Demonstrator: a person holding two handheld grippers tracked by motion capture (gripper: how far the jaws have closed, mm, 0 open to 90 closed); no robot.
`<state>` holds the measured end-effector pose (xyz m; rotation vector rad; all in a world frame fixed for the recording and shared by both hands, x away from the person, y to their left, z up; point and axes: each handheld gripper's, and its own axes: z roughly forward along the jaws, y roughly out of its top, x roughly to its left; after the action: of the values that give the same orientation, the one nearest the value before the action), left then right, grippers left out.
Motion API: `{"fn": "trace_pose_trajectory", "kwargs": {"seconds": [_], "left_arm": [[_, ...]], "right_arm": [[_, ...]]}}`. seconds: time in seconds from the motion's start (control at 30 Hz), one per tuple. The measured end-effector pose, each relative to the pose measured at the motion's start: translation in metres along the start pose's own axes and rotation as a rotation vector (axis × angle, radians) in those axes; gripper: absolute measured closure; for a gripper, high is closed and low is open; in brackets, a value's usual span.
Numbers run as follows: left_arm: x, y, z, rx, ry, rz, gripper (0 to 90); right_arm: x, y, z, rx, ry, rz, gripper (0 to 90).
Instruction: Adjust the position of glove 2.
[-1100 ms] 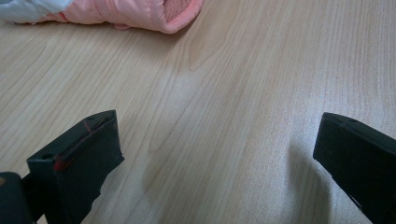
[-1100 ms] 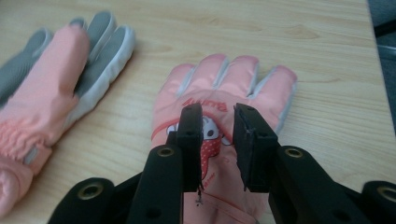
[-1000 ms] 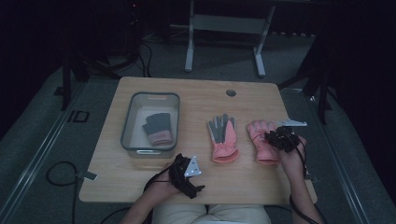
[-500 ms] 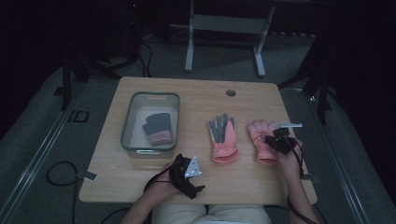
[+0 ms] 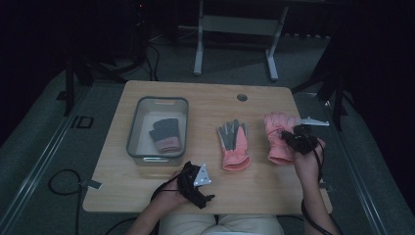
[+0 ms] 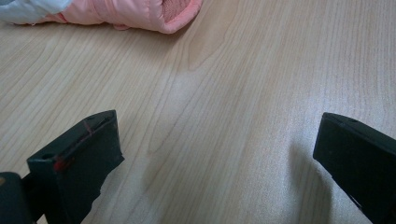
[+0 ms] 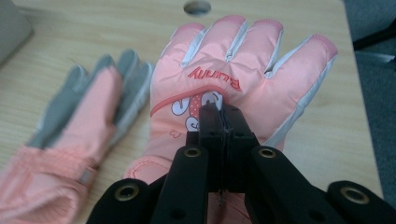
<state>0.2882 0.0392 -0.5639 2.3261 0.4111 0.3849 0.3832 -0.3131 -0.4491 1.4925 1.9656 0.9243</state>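
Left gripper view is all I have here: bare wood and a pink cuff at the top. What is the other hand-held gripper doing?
Observer: The right hand-held gripper is shut on the back of a pink glove, pinching the fabric by the printed word.
Operator: Is that the glove whose cuff I see?
Observer: I cannot tell; a second pink glove lies palm up, grey side showing, nearer the left hand-held gripper.
Operator: Anything else on the table?
Observer: A clear bin at the left holds a dark glove with a pink cuff.
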Motion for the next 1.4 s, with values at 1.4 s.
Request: {"fn": "trace_pose_trajectory", "kwargs": {"seconds": [1.4], "left_arm": [[-0.001, 0.001, -0.001, -0.011, -0.005, 0.003, 0.3]], "right_arm": [[0.135, 0.030, 0.022, 0.027, 0.092, -0.064, 88.5]]}}
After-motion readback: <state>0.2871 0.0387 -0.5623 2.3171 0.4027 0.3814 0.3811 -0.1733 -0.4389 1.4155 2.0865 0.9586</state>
